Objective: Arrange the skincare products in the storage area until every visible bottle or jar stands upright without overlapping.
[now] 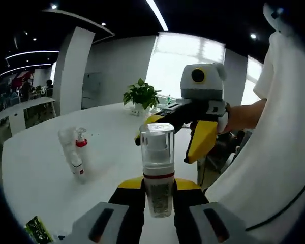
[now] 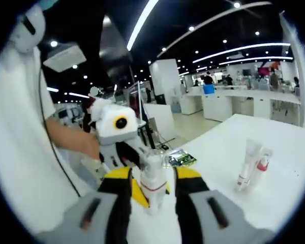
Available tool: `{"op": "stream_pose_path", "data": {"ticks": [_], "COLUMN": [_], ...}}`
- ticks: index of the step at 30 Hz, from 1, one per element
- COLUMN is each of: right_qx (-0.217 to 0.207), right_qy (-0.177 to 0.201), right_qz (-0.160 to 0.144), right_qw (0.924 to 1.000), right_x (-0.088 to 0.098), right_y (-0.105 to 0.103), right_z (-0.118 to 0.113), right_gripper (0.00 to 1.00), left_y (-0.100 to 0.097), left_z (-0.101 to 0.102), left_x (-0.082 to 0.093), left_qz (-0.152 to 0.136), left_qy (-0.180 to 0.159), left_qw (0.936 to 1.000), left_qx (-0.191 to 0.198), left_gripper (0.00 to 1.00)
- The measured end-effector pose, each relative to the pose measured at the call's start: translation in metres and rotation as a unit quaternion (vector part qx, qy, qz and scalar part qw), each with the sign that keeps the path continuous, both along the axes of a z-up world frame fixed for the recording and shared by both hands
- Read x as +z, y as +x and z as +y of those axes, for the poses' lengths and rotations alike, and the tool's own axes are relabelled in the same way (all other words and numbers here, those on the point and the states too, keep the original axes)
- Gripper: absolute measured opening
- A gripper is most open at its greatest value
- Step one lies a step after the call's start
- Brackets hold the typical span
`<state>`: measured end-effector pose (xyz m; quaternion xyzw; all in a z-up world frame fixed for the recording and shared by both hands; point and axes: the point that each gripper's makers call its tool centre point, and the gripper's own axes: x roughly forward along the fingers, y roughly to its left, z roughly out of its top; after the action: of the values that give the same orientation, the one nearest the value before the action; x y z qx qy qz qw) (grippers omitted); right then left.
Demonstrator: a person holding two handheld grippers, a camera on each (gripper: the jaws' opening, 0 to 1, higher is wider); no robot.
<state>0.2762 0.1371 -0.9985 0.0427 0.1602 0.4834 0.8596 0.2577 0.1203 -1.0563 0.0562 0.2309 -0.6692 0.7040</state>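
Observation:
A clear pump bottle [image 1: 157, 173] with a see-through cap and a red band is upright between my left gripper's [image 1: 158, 195] jaws, which are shut on its lower body above the white table [image 1: 35, 173]. My right gripper [image 1: 178, 133] comes in from the right. Its yellow jaws stand open on either side of the bottle's cap, with a gap on both sides. In the right gripper view the same bottle [image 2: 152, 185] rises between my right gripper's [image 2: 151, 195] open jaws, with the left gripper [image 2: 117, 133] behind it. A small spray bottle with a red collar [image 1: 79, 152] and a clear tube [image 1: 67, 138] stand close together on the table.
A green packet [image 1: 38, 229] lies at the table's near edge, also seen as the packet [image 2: 180, 158] past the bottle. A potted plant [image 1: 141, 95] stands at the far side. A person in a white shirt [image 1: 274, 162] is close on the right. The spray bottle and tube [image 2: 251, 165] sit right of my right jaws.

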Motion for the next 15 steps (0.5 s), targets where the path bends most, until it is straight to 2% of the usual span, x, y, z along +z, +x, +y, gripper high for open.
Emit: {"op": "stream_pose_path", "data": {"ticks": [4, 11, 15], "right_qx": [0.006, 0.015, 0.017], "right_qy": [0.002, -0.007, -0.012], "right_qz": [-0.009, 0.008, 0.015], "right_qw": [0.9999, 0.9998, 0.9997], "right_x": [0.0057, 0.0006, -0.0033], "right_y": [-0.0010, -0.0059, -0.0068], "right_z": [0.0018, 0.0042, 0.0055], "right_gripper": [0.20, 0.19, 0.19], "left_y": [-0.0017, -0.0054, -0.0081], "left_z": [0.0013, 0.0050, 0.0044], "left_x": [-0.0024, -0.0071, -0.0102], "left_qz": [-0.003, -0.002, 0.010], "left_qy": [0.003, 0.006, 0.010], "left_qw": [0.9999, 0.9998, 0.9998], "left_qx": [-0.009, -0.019, -0.014], "left_gripper": [0.20, 0.20, 0.21]}}
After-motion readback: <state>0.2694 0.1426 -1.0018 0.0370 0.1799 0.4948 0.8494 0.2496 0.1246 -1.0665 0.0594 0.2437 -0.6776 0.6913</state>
